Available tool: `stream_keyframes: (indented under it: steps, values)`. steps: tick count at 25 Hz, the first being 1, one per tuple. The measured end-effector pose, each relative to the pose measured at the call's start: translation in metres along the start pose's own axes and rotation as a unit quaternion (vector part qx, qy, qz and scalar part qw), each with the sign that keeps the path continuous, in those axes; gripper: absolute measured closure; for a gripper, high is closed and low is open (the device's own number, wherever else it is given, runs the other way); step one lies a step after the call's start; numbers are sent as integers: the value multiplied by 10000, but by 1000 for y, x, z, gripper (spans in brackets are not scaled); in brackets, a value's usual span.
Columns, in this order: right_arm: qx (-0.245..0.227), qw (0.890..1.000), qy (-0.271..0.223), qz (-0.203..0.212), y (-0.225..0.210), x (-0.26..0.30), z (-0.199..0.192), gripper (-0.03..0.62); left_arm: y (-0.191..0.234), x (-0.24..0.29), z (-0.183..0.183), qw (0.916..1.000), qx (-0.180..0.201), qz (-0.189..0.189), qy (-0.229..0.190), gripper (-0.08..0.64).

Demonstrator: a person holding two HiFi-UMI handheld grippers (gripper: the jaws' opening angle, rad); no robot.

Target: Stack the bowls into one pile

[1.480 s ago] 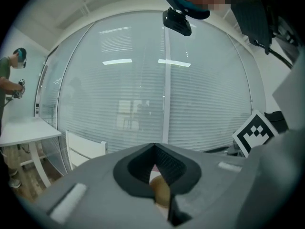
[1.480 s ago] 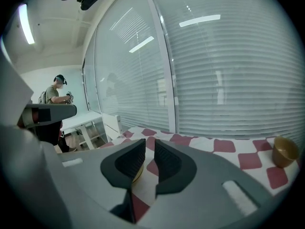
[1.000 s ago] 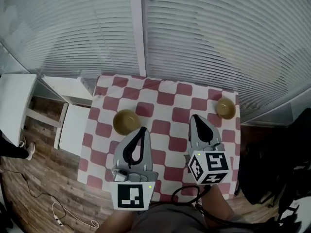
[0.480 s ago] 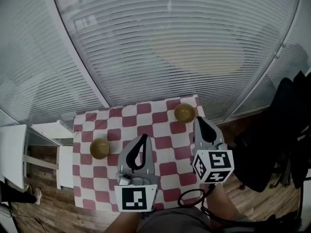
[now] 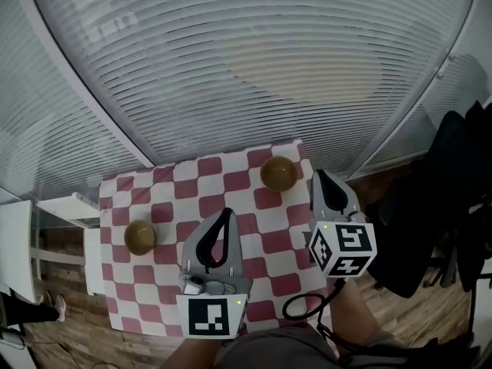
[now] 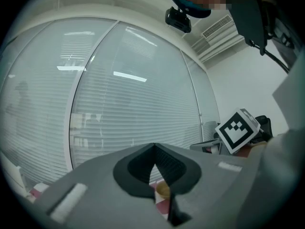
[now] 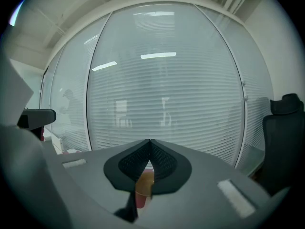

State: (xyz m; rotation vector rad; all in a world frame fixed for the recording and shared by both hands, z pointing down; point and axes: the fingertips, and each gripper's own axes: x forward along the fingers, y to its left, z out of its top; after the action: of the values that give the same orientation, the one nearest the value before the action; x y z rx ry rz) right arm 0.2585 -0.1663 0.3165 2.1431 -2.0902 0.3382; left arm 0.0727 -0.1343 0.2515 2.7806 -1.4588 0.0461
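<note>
Head view: far bowl [image 5: 279,173] and near-left bowl [image 5: 139,236] well apart on checked table [image 5: 192,194]; hovering above, left gripper [image 5: 228,212] and right gripper [image 5: 317,174].
Left gripper view: jaws together, empty.
Right gripper view: likewise together, empty, far bowl ahead.
Stacking seemingly not begun; next, probably open over one bowl's rim.

Low centre in its own view, the left gripper [image 6: 153,147] hides all but a sliver of a bowl [image 6: 163,190]; the right gripper [image 7: 149,141] likewise masks most of the bowl [image 7: 144,182] ahead of it.

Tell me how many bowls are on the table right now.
2. The far bowl sits near the far right corner of the checkered table; the left bowl sits by its left edge. They are apart, unstacked; none seems hidden.
</note>
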Motion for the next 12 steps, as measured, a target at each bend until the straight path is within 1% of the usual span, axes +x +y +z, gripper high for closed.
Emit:
stream_keyframes:
  steps: [3, 8, 9, 12]
  values:
    - [99, 9996, 268, 28, -6, 24, -25, 565, 1, 12, -22, 9997, 15, 7, 234, 560]
    - [191, 9975, 681, -24, -22, 65, -68, 561, 13, 39, -69, 9975, -167, 134, 666, 560]
    - [215, 9969, 762, -30, -24, 72, -77, 553, 15, 43, -77, 9970, -202, 158, 733, 560]
    - [311, 9941, 1038, -26, -29, 87, -107, 499, 16, 47, -106, 9939, -363, 193, 1024, 560]
